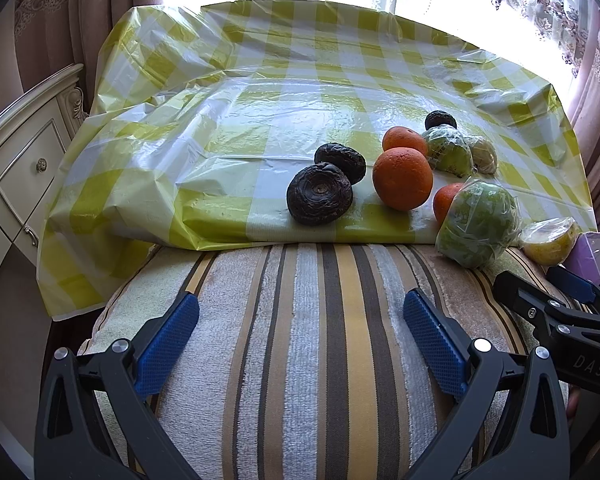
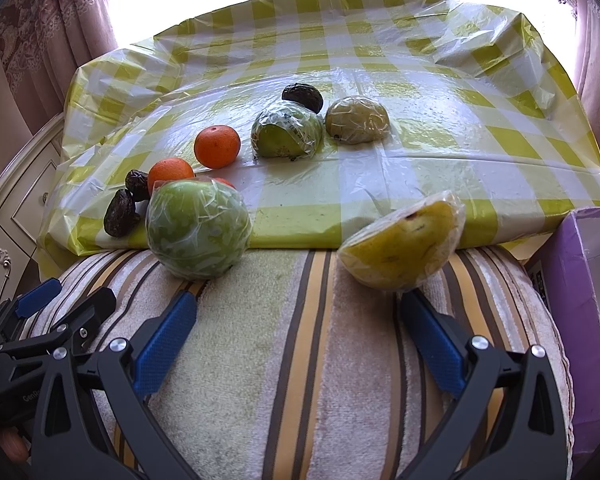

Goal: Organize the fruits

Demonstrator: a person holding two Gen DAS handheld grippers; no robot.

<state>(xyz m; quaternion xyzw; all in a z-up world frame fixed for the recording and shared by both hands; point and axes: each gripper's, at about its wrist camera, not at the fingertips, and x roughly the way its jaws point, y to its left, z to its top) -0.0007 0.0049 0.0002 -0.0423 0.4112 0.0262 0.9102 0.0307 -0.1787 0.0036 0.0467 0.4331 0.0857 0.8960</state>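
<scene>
Fruits lie on a yellow checked plastic cloth (image 1: 260, 92) and a striped towel (image 1: 300, 340). In the left wrist view I see two dark wrinkled fruits (image 1: 320, 199), oranges (image 1: 402, 178), and wrapped green fruits (image 1: 478, 224). In the right wrist view a wrapped green fruit (image 2: 198, 229) and a wrapped yellow fruit half (image 2: 404, 242) sit at the towel's far edge, with oranges (image 2: 217, 146) and more wrapped fruits (image 2: 287, 130) behind. My left gripper (image 1: 300, 320) is open and empty over the towel. My right gripper (image 2: 298, 320) is open and empty, its right finger just below the yellow half.
A purple box (image 2: 580, 280) stands at the right edge of the towel. A cream cabinet with drawers (image 1: 24, 168) stands to the left. Curtains and a bright window are behind the cloth. Each gripper shows in the other's view (image 1: 560, 312) (image 2: 40, 332).
</scene>
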